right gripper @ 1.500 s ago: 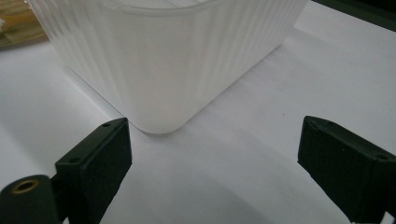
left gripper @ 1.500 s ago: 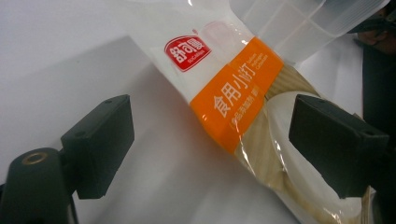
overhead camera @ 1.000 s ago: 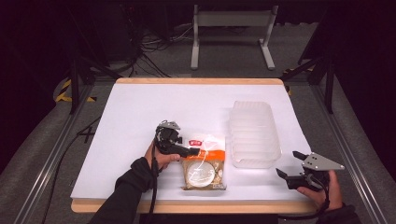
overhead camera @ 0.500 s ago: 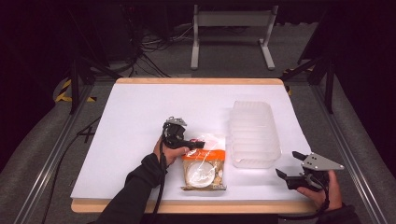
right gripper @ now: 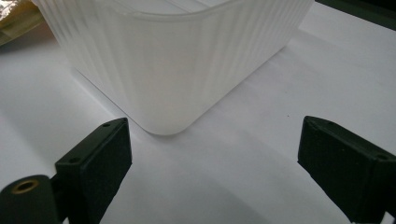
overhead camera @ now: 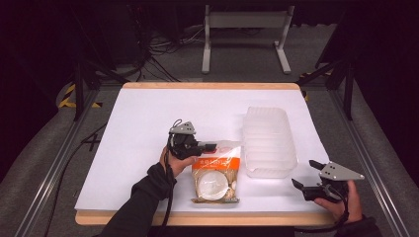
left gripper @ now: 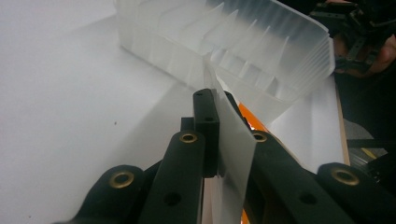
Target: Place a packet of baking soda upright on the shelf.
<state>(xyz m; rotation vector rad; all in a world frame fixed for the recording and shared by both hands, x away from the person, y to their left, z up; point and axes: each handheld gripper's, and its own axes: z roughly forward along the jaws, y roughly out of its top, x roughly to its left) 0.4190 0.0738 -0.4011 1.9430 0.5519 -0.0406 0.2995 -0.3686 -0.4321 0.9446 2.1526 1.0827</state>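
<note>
Two grippers differ: left gripper (overhead camera: 211, 146), having reached frame centre, now pinches the snack bag's (overhead camera: 215, 173) clear top edge; right gripper (overhead camera: 302, 185) waits spread, lower right.

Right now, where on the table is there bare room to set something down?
Bare: the table left of the left gripper, and the far strip beyond the ribbed bin. Crowded: near centre, where snack bag, bin and right gripper sit close.

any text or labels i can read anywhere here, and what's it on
None can be read.
Snack bag: a white and red label patch on its orange band near the top, too small and blurred to make out.
Plastic tub: plain, no print showing.
Left hand-held gripper and right hand-held gripper: no markings visible.
</note>
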